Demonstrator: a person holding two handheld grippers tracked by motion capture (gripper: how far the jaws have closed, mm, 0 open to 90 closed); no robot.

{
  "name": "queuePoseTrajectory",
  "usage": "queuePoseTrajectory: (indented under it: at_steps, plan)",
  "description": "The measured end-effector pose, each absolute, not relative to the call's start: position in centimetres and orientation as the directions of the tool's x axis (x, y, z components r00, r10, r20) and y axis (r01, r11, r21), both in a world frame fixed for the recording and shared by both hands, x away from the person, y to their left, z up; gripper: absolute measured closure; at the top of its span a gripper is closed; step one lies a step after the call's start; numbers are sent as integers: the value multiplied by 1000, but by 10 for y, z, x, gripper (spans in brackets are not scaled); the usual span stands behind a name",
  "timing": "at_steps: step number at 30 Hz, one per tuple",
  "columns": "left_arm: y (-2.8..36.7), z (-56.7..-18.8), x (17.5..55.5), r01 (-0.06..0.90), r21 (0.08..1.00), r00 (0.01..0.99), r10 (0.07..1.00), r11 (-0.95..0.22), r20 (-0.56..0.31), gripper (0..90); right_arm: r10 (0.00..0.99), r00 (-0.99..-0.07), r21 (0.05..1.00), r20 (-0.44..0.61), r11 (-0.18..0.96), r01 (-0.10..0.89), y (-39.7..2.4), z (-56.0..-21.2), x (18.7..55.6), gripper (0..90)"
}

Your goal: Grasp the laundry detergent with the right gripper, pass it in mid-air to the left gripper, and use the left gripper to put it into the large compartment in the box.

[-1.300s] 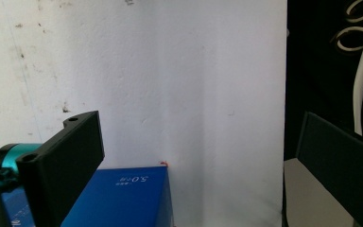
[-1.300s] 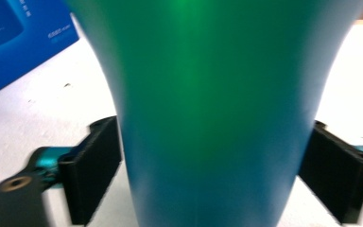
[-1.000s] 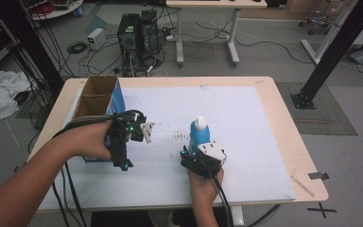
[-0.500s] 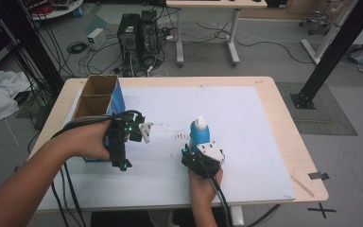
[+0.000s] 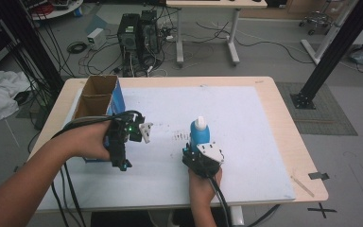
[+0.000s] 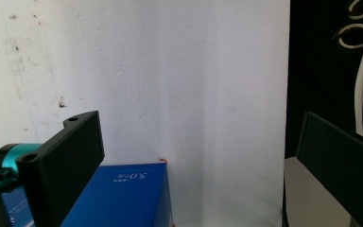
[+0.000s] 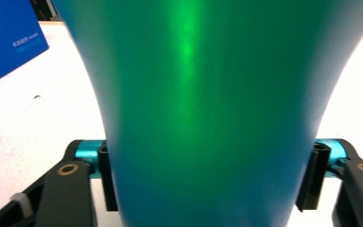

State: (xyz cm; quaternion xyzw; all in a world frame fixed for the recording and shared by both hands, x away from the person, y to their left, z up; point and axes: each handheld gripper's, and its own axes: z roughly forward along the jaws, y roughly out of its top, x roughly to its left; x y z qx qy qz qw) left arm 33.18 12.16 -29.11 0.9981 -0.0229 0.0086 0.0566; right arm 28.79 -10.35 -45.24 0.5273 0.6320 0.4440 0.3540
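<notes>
Closing on a blue bottle (image 5: 199, 137) standing upright mid-table, the right gripper (image 5: 194, 152) has its jaws against both sides, apparently pressing. L gripper (image 5: 144, 132) hangs wide open w/ nothing between, beside the blue box (image 5: 117, 97) at table's left.

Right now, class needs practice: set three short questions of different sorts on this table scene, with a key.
1. True or false: the bottle lies flat on the table.
2. What stands at the table's left edge? A) a bowl B) an open box C) a lamp
3. The right gripper has just been closing; what is between its fingers?

Key: 1 false, it stands upright. 2 B. 3 the bottle.
</notes>
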Motion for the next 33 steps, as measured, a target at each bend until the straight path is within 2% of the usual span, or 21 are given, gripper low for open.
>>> queuePoseTrajectory:
  at_steps: [6, 7, 8, 24, 33]
  plan:
    - [121, -291, 333, -47, 112, 999, -45, -993, 21, 16, 982, -187, 937, 20, 47, 347, -101, -454, 287, 330]
    - [121, -292, 332, -48, 112, 999, -46, -993, 22, 16, 982, -187, 937, 20, 47, 347, -101, -454, 287, 346]
    - [121, -292, 333, -51, 112, 999, -49, -992, 21, 16, 982, -191, 940, 13, 53, 336, -100, -455, 286, 402]
    - [119, -290, 335, -48, 112, 999, -45, -993, 21, 16, 973, -228, 941, 23, 56, 334, -104, -453, 284, 444]
    - [108, -281, 338, -65, 111, 998, -62, -992, 33, 16, 932, -361, 947, 17, 101, 305, -124, -441, 283, 443]
